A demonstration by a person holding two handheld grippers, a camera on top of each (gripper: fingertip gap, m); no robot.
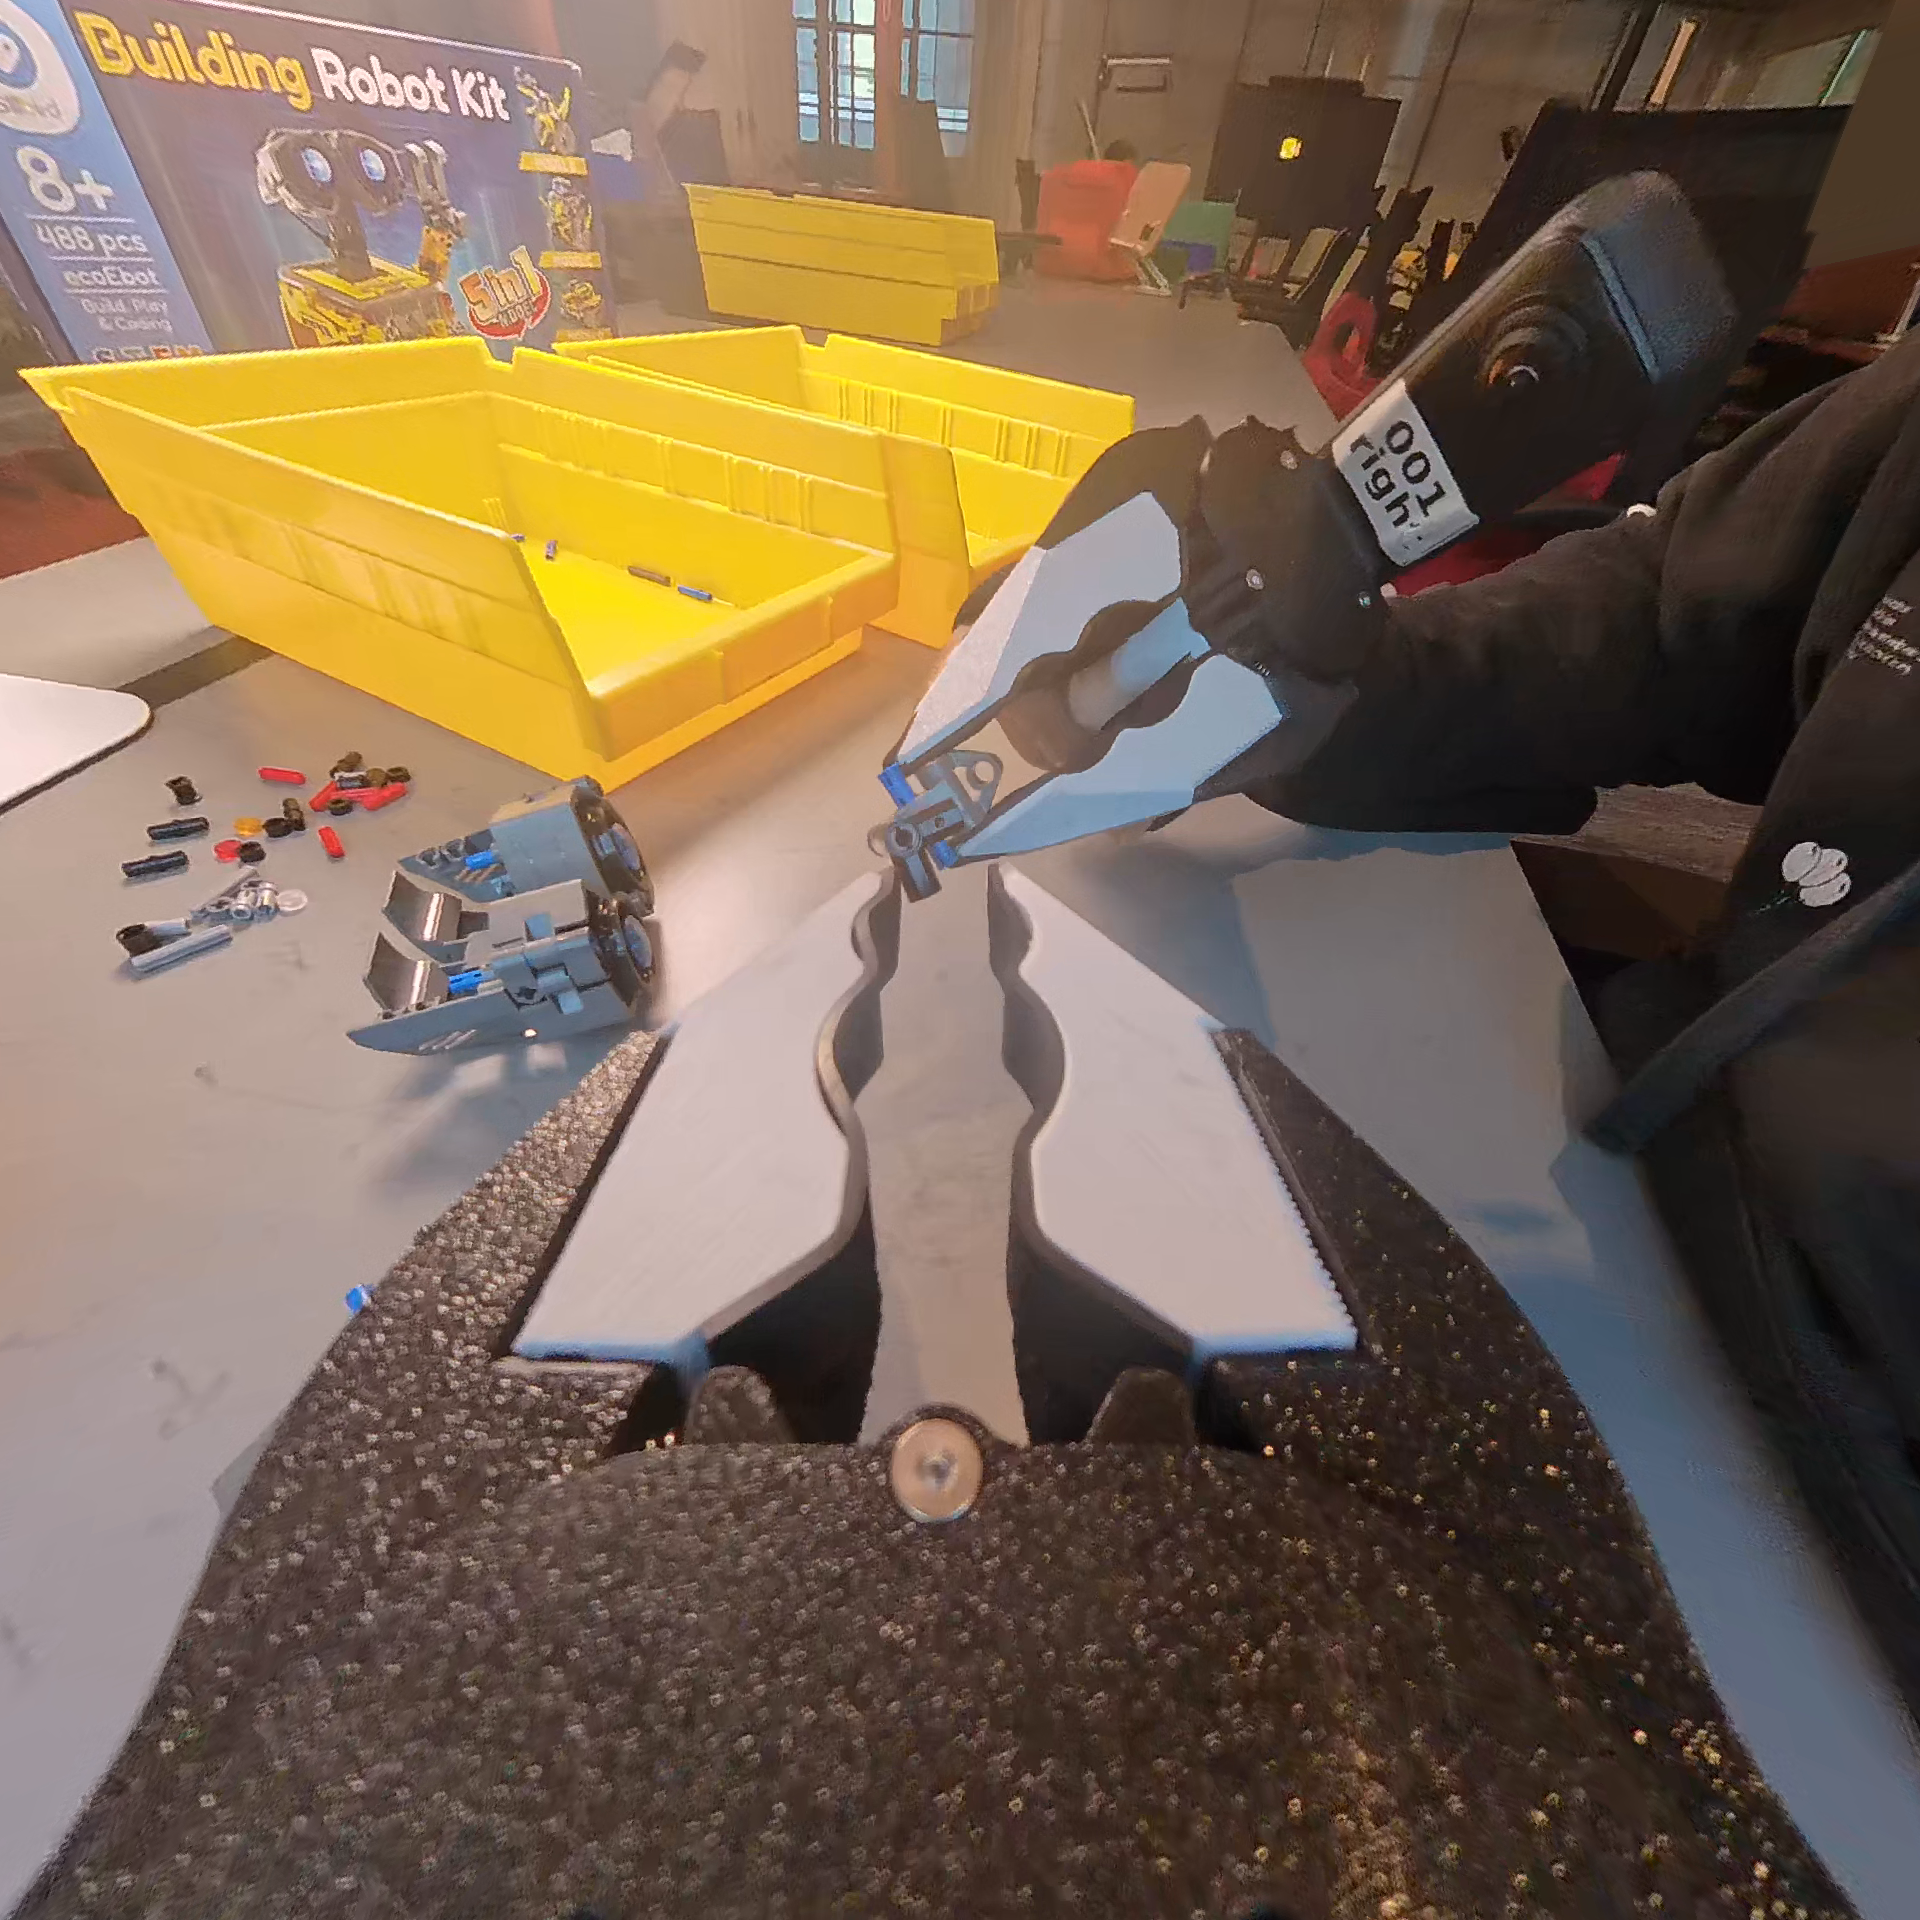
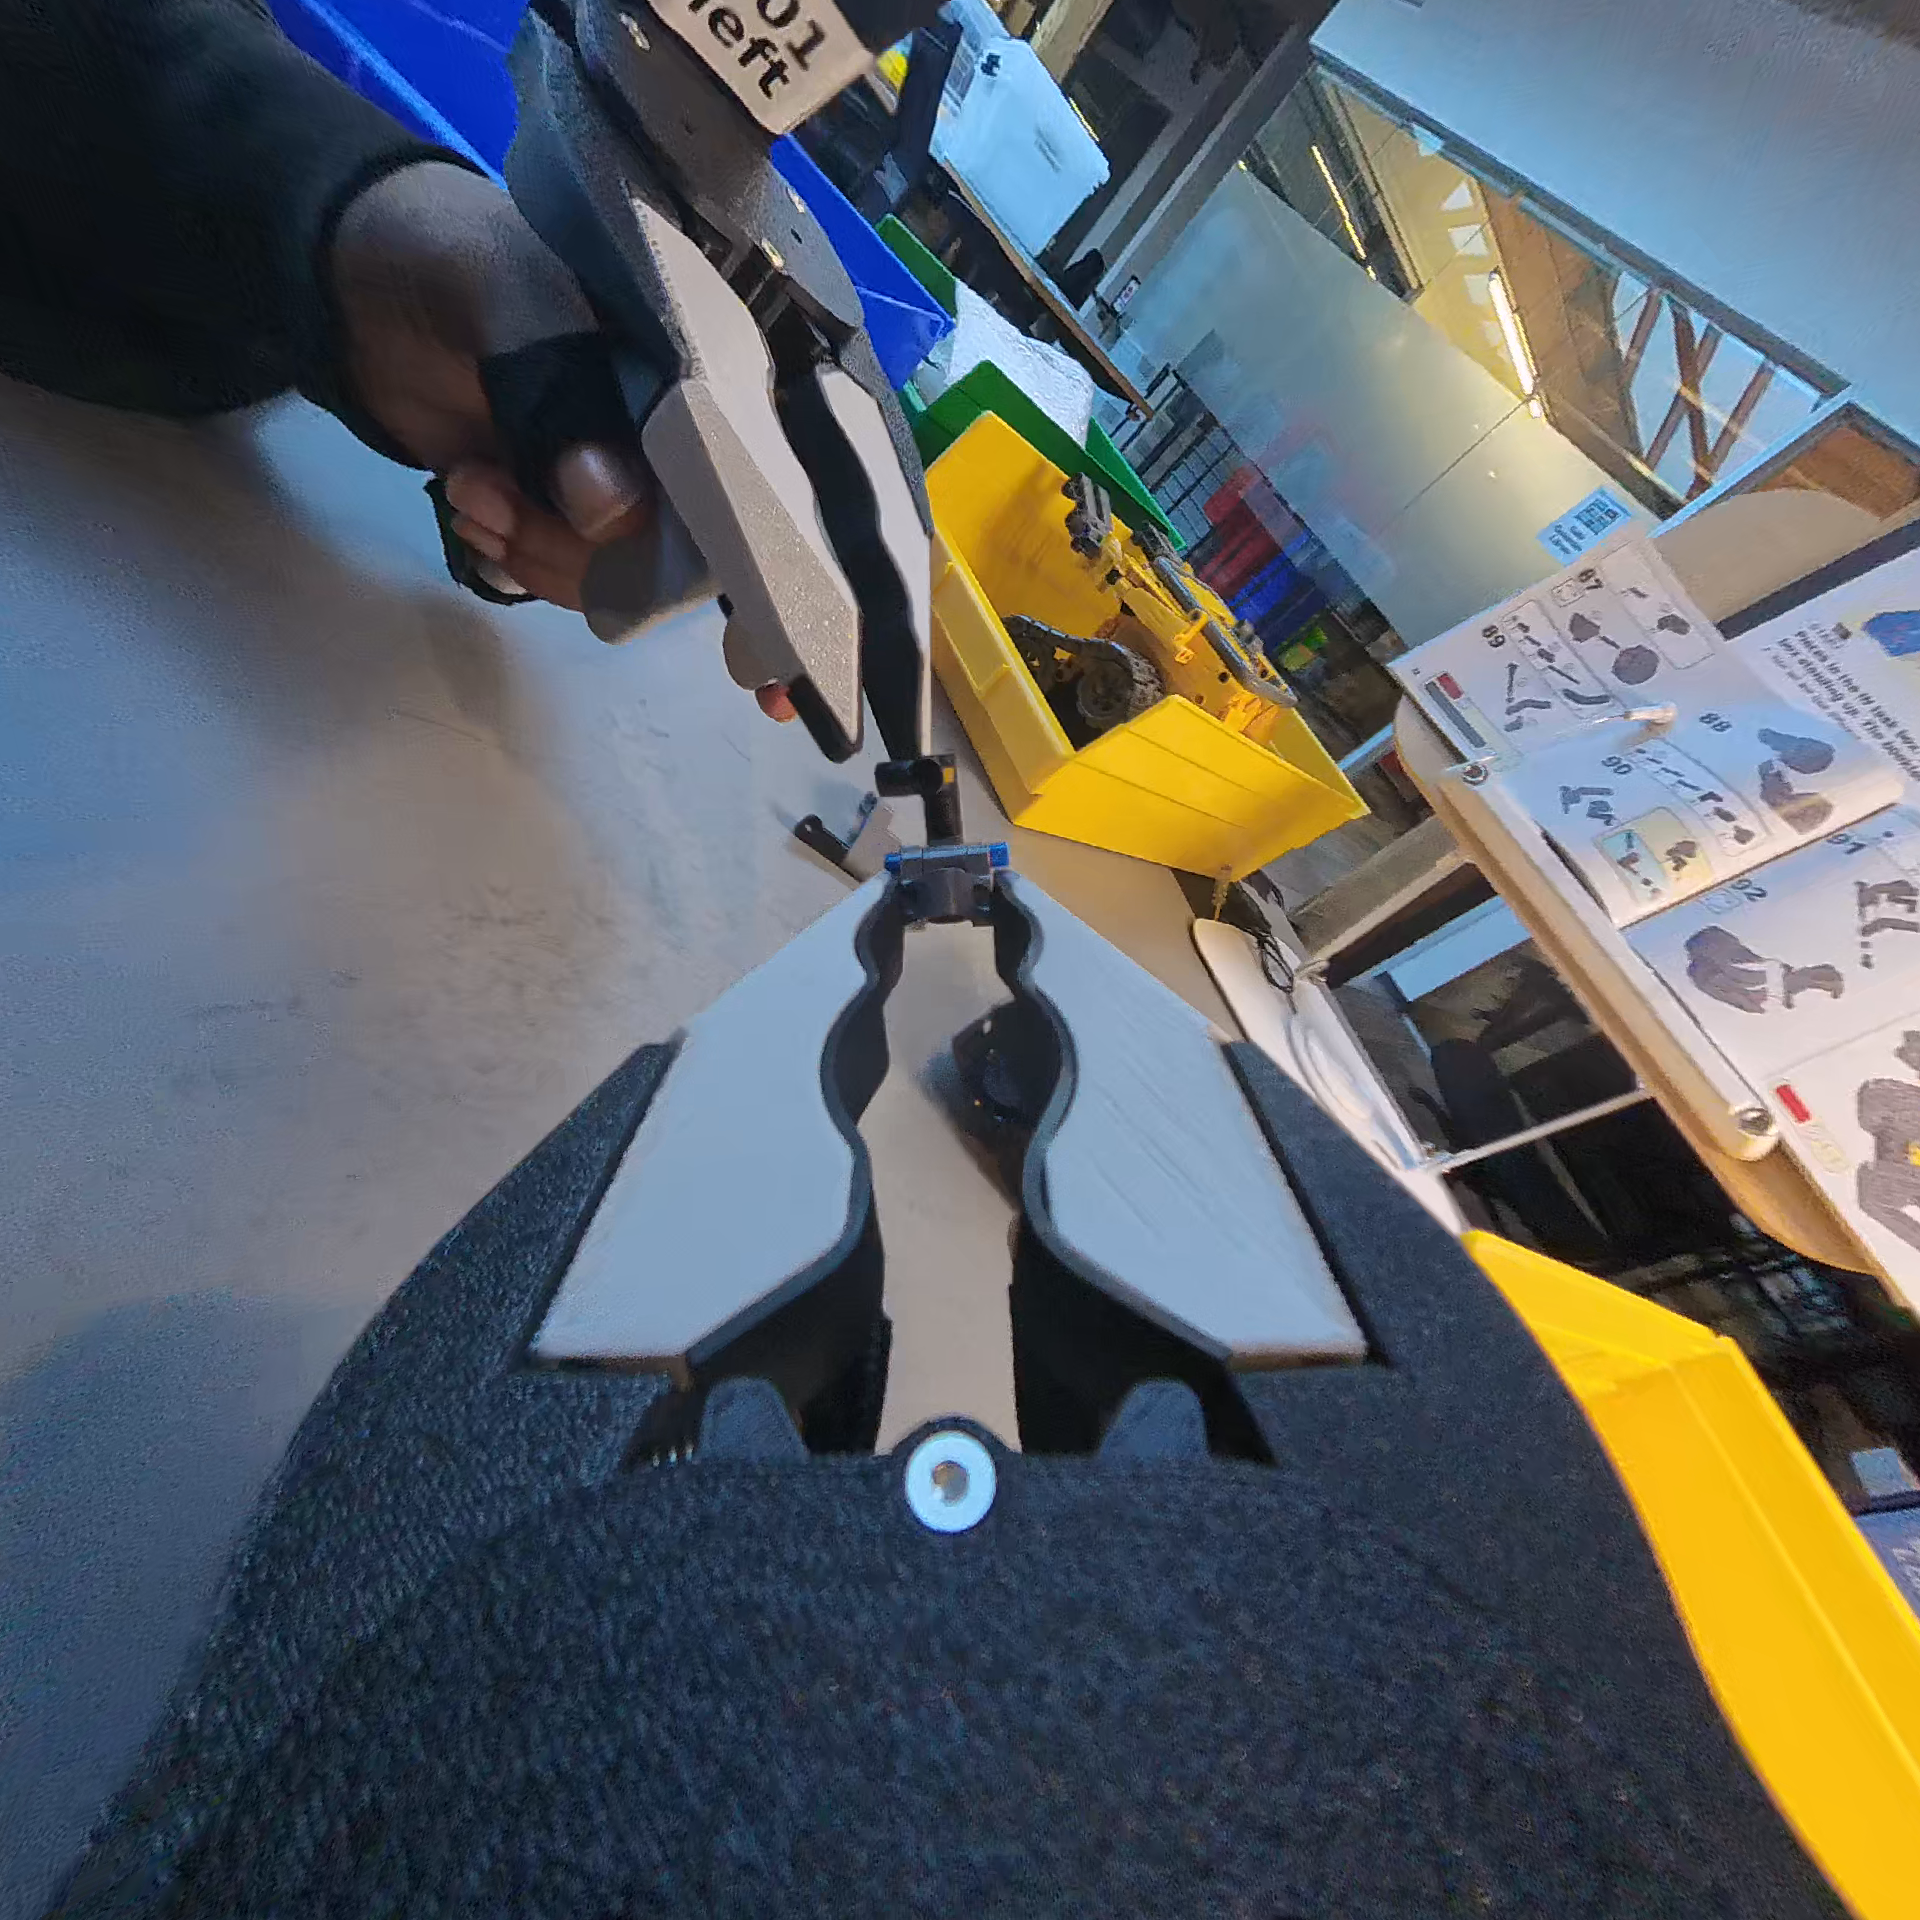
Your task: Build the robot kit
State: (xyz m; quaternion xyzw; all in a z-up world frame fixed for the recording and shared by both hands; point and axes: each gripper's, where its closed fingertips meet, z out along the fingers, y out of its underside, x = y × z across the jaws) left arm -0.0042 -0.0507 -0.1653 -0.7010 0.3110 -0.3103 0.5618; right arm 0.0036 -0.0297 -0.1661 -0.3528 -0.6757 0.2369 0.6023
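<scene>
Gripping a small grey connector piece (image 2: 945,883) with blue pins at its ends, the right gripper (image 2: 943,896) has its jaws clamped on it at the very tips. In the left wrist view that same piece (image 1: 935,816) sits between the right gripper (image 1: 935,821) tips, tilted down toward the grey table (image 1: 260,1195).

Left gripper (image 1: 940,883) points at the piece from just below; its jaws are narrowly apart, tips right beside a small black connector (image 1: 914,847) joined to the grey piece. Cannot tell from this view if the left tips pinch it. In the right wrist view the left gripper (image 2: 914,753) comes down from above with its jaws nearly together and the black connector (image 2: 920,779) right at their tips; contact unclear there too.

Left of the left jaws: grey part-built assembly (image 1: 520,925) lying on the table, and further left a scatter of small loose parts (image 1: 260,821), black, red and silver. Beyond the left jaws: open yellow bin (image 1: 499,561) with a few tiny pins inside, more yellow bins behind, a printed kit box (image 1: 301,187) at the back.

Right of the right jaws: open instruction booklet (image 2: 1704,790) on a stand. Beyond the right jaws: yellow bin (image 2: 1164,790) holding a yellow tracked model.
</scene>
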